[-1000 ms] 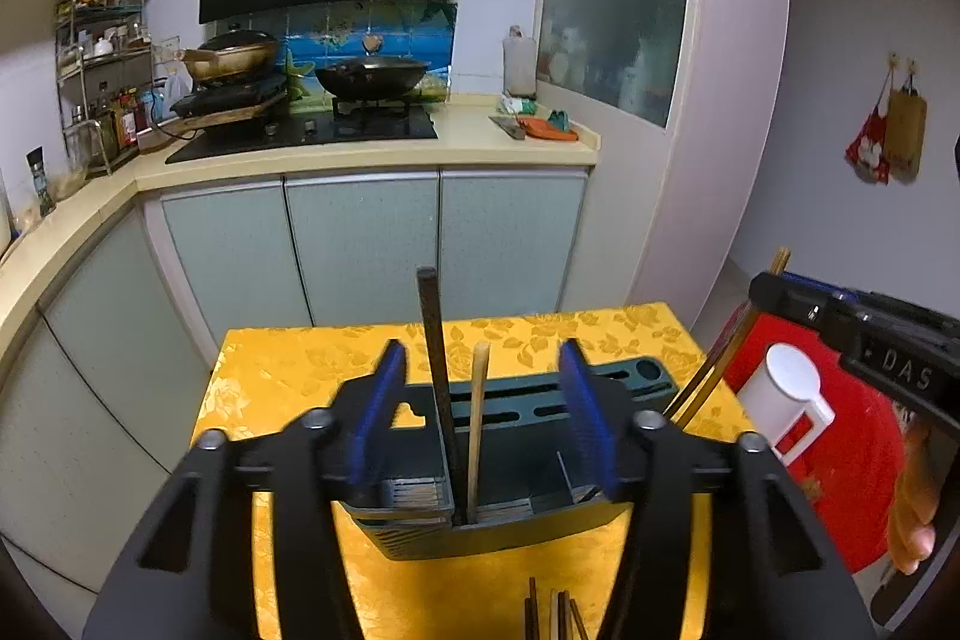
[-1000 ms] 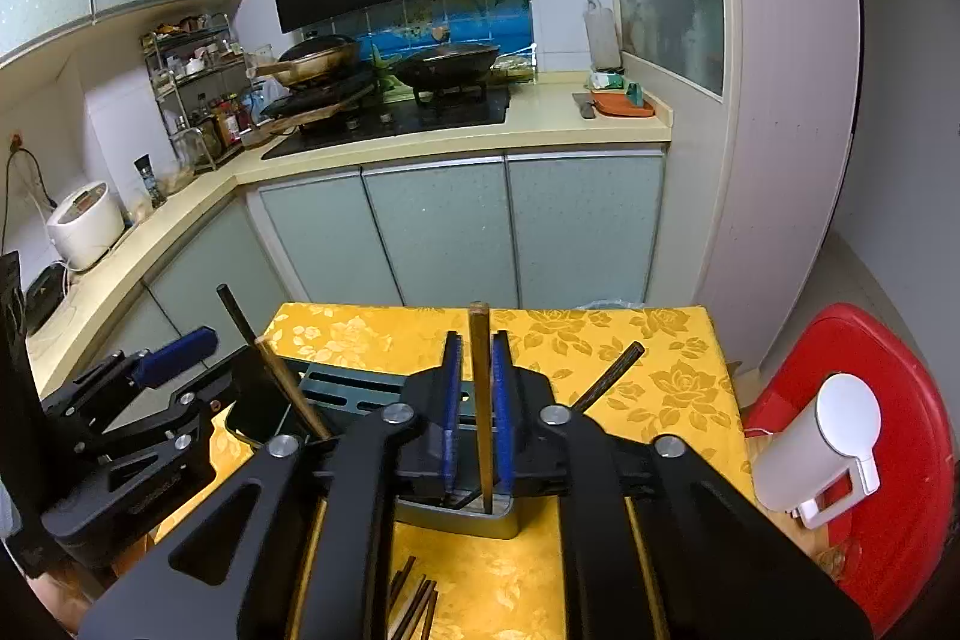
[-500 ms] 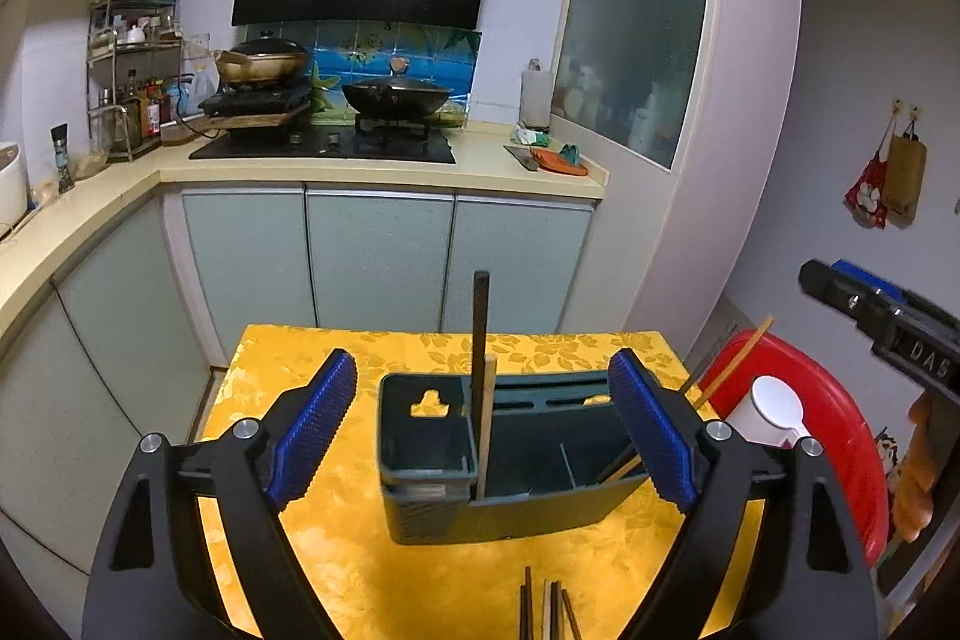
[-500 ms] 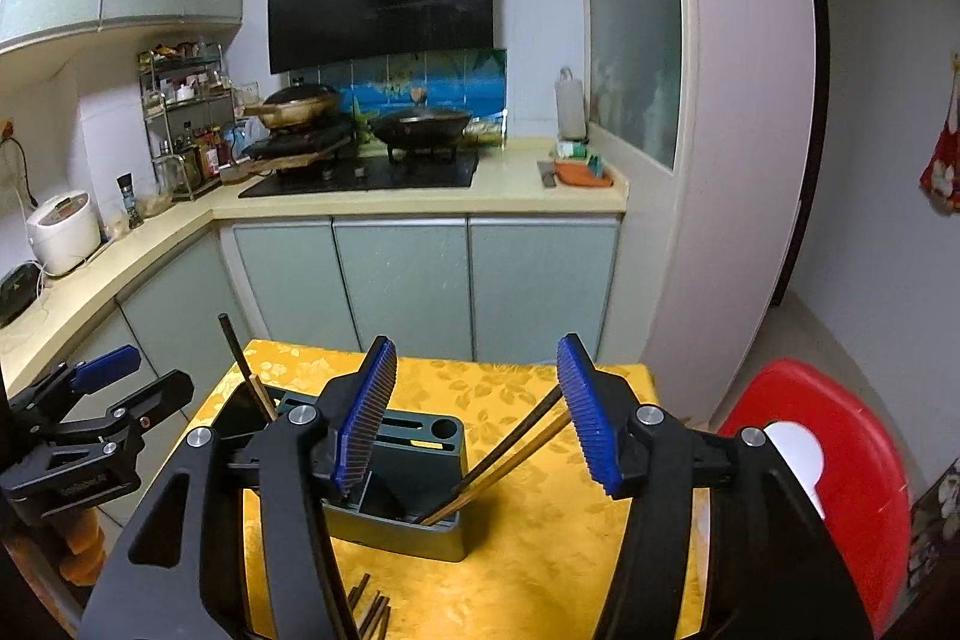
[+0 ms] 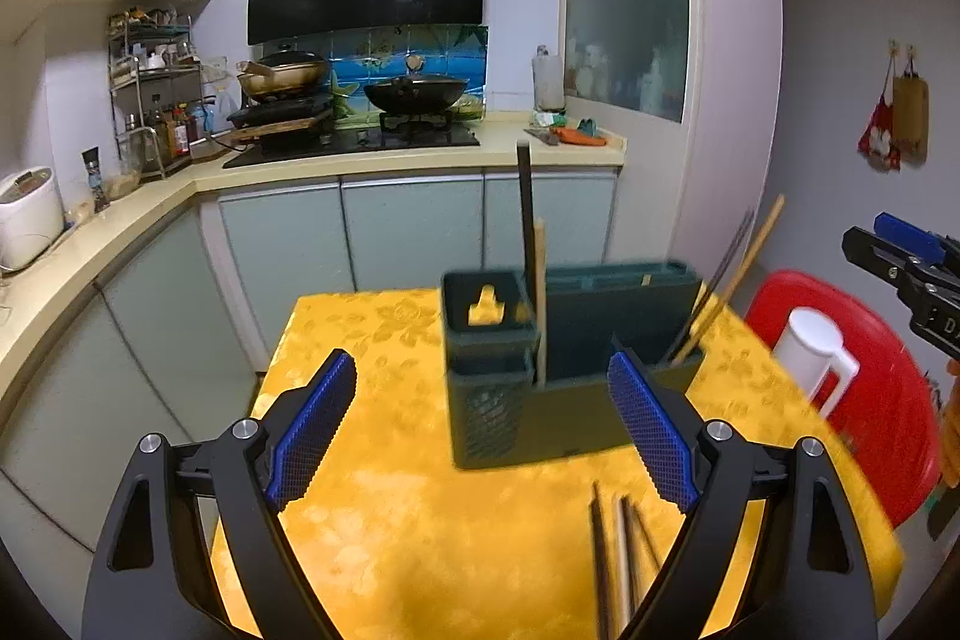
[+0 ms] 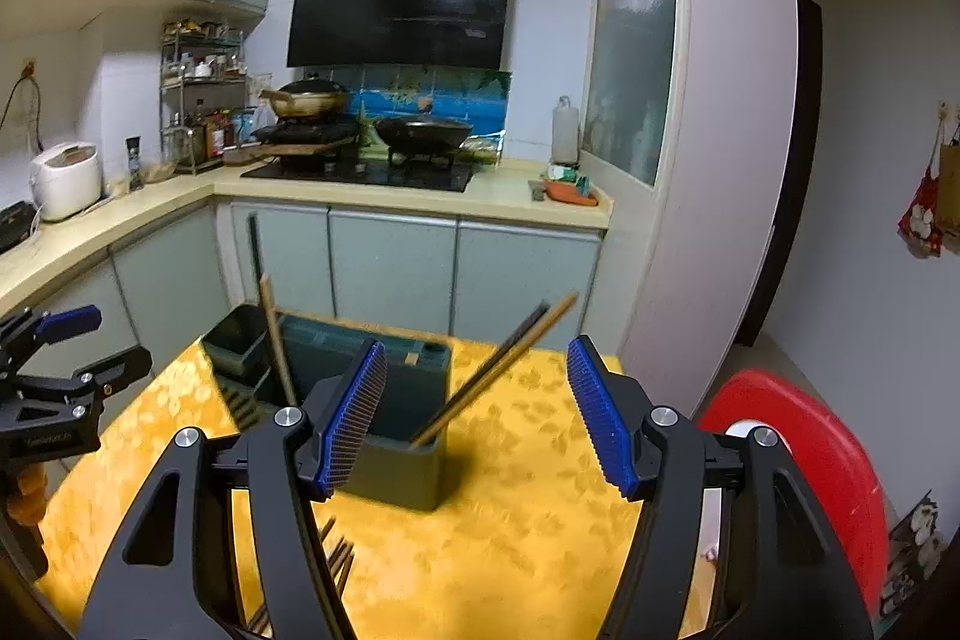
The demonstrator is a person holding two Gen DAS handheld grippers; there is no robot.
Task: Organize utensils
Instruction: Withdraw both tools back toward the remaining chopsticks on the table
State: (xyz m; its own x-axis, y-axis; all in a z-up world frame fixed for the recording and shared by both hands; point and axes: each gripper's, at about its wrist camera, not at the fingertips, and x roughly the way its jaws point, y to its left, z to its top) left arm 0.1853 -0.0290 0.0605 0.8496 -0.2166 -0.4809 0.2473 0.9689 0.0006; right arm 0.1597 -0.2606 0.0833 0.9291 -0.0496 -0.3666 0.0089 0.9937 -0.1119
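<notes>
Left gripper (image 5: 480, 424) spread wide, nothing held. Right gripper (image 6: 474, 412) jaws opening, empty. Utensil holder (image 5: 570, 358) stood on yellow table (image 5: 390, 520); chopsticks (image 6: 498, 370) leaned inside. Gripper lettering blurred, unreadable.

Black left gripper (image 5: 483, 436) with blue ridged fingers (image 5: 312, 424), silver screws.

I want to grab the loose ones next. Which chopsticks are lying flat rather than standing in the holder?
The bunch on the yellow cloth, in front of the holder. The other two pairs stand in the holder, one upright, one leaning right.
</notes>
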